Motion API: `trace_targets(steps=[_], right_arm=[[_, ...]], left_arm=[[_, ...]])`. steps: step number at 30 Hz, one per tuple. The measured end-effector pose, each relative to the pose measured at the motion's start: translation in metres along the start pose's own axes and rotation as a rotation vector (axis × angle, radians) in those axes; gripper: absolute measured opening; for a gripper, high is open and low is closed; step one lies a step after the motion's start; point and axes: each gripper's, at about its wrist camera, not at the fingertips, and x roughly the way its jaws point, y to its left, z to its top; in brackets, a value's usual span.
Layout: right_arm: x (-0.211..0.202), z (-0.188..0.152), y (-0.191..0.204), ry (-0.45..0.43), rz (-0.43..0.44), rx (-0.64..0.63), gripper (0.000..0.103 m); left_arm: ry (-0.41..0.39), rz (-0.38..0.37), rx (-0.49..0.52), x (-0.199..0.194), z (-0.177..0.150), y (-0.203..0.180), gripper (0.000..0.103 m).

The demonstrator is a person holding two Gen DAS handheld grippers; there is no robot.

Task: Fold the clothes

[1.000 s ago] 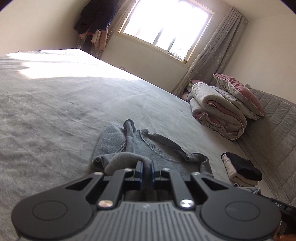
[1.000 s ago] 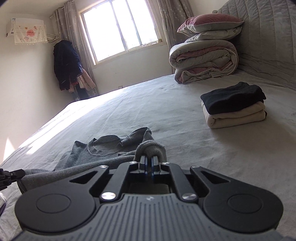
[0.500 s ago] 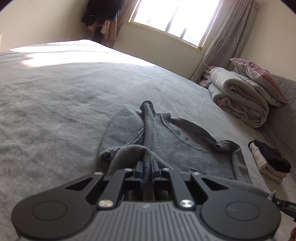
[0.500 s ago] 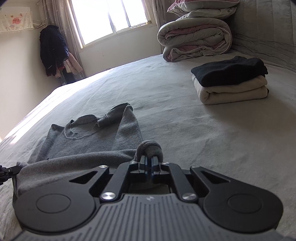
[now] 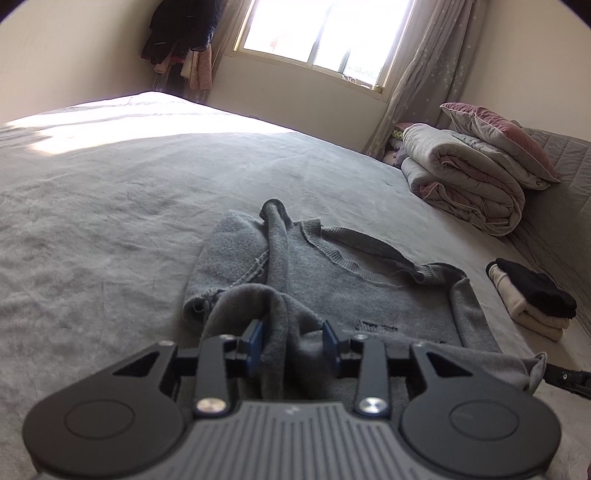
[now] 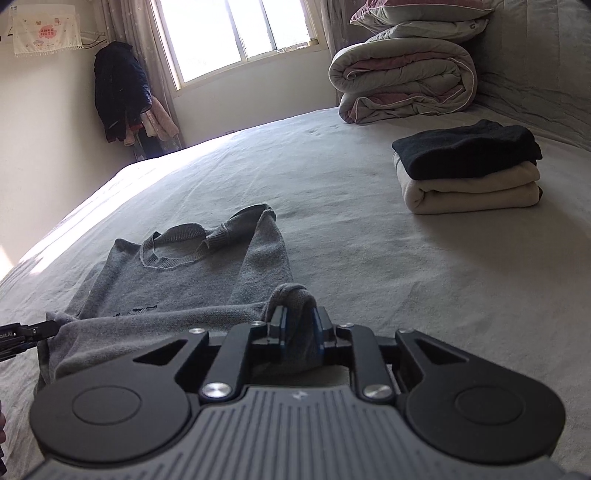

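A grey knit sweater (image 5: 332, 280) lies on the grey bed sheet (image 5: 110, 206), neckline away from me and its hem folded up toward the middle. My left gripper (image 5: 291, 341) stands open at the hem's left corner, with a bunch of cloth lying loose between its blue pads (image 5: 254, 338). In the right wrist view the sweater (image 6: 166, 284) spreads to the left. My right gripper (image 6: 298, 326) is open at the hem's right corner, a hump of cloth still between its fingers. The left gripper's tip (image 6: 26, 332) shows at that view's left edge.
A folded stack, black garment on cream (image 6: 465, 166), sits on the bed to the right. A rolled duvet (image 6: 402, 81) with pillows (image 6: 424, 14) lies by the padded headboard. Coats hang (image 6: 118, 92) in the corner beside the window. Bare sheet stretches left and ahead.
Both grippers carried the hem forward over the sweater's body, came down to the bed and opened. The cloth they pinched now rests slack between the fingers.
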Motion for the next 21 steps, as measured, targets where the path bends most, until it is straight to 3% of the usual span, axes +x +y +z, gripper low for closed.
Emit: trace_targets(steps=[1,2,8,13,18,21], right_arm=[[-0.003,0.0,-0.001,0.002,0.008,0.003,0.045],[-0.006,0.0,-0.002,0.004,0.016,0.006,0.046],[-0.015,-0.009,-0.006,0.048,0.052,0.015,0.046],[-0.007,-0.019,0.002,0.096,0.09,0.042,0.046],[0.008,-0.027,0.016,0.125,0.115,0.059,0.046],[0.018,-0.029,0.023,0.127,0.121,0.057,0.046]], left_arm=[[0.007,-0.008,0.001,-0.004,0.0,0.0,0.038],[0.011,-0.015,0.0,-0.007,0.0,0.002,0.039],[0.04,-0.045,-0.003,-0.029,-0.005,0.016,0.044],[0.115,-0.076,-0.079,-0.03,-0.012,0.038,0.043],[0.218,-0.139,-0.172,-0.022,-0.021,0.046,0.041],[0.243,-0.119,-0.151,-0.017,-0.032,0.04,0.037]])
